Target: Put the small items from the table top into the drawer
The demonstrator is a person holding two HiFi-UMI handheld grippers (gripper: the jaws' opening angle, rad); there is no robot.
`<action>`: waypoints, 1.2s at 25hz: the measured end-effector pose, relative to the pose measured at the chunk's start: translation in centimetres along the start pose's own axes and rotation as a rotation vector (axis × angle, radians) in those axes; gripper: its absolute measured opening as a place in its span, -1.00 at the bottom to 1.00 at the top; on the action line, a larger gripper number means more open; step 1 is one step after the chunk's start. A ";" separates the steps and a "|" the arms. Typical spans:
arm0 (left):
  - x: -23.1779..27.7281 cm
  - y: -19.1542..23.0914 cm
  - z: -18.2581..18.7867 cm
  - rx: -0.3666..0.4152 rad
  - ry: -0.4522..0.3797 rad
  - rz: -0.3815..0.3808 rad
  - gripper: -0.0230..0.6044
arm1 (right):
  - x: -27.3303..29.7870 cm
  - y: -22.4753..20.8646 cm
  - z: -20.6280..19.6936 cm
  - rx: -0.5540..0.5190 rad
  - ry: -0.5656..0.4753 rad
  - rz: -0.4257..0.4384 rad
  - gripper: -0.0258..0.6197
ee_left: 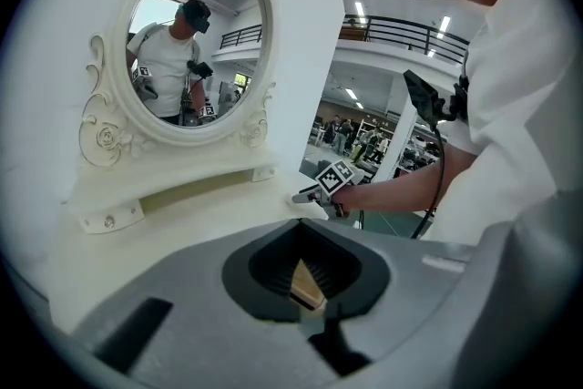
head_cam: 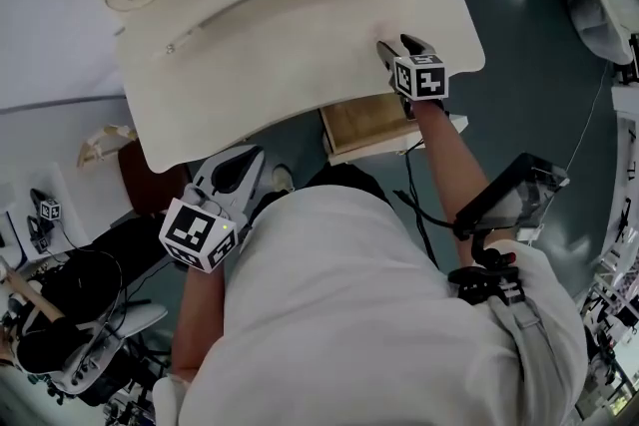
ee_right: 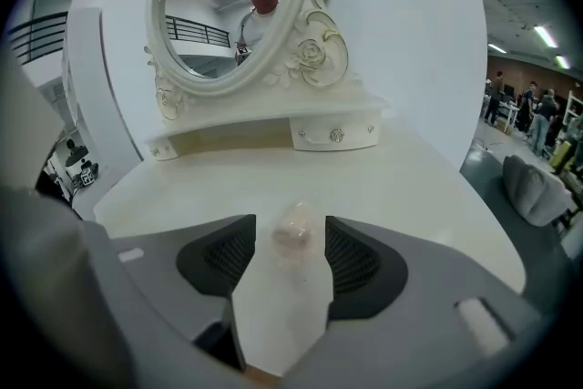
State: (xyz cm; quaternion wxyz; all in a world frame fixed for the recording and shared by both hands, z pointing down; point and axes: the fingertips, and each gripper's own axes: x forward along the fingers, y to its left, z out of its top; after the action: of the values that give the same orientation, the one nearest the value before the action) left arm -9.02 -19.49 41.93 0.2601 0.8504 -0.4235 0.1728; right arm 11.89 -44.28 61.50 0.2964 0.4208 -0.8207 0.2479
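Observation:
A small pale pink item (ee_right: 293,232) lies on the white table top (head_cam: 280,75) near its right front edge. My right gripper (head_cam: 398,49) is open over that spot, and the item lies between its dark pads (ee_right: 217,255) without touching either. The wooden drawer (head_cam: 364,123) stands pulled out under the table's front edge, just below the right gripper. My left gripper (head_cam: 236,165) hangs in front of the table's front edge, left of the drawer, with its jaws shut and nothing held. A tan patch shows through the gap behind its tips (ee_left: 308,285).
An oval mirror (ee_right: 228,5) in a carved white frame stands at the back of the table, on a low shelf with a small knobbed drawer (ee_right: 335,134). A dark red stool (head_cam: 150,180) and black equipment (head_cam: 70,314) sit on the floor at left.

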 end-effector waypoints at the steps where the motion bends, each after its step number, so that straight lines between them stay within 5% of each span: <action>1: 0.1 0.0 0.0 -0.002 0.002 0.007 -0.93 | 0.4 -0.2 0.0 0.004 0.003 0.001 -0.17; 17: -0.5 -0.8 -0.4 -0.005 0.016 0.033 -0.93 | 1.7 -1.1 -0.5 0.015 0.019 -0.002 -0.43; 30: -3.2 -0.7 -1.7 0.039 0.005 -0.044 -0.93 | -2.4 1.4 -1.9 0.043 -0.013 -0.035 -0.46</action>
State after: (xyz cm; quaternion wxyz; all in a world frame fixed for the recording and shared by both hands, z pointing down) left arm -10.45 -16.13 41.40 0.2485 0.8639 -0.4005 0.1775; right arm 12.37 -40.99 60.98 0.2862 0.4428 -0.8097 0.2578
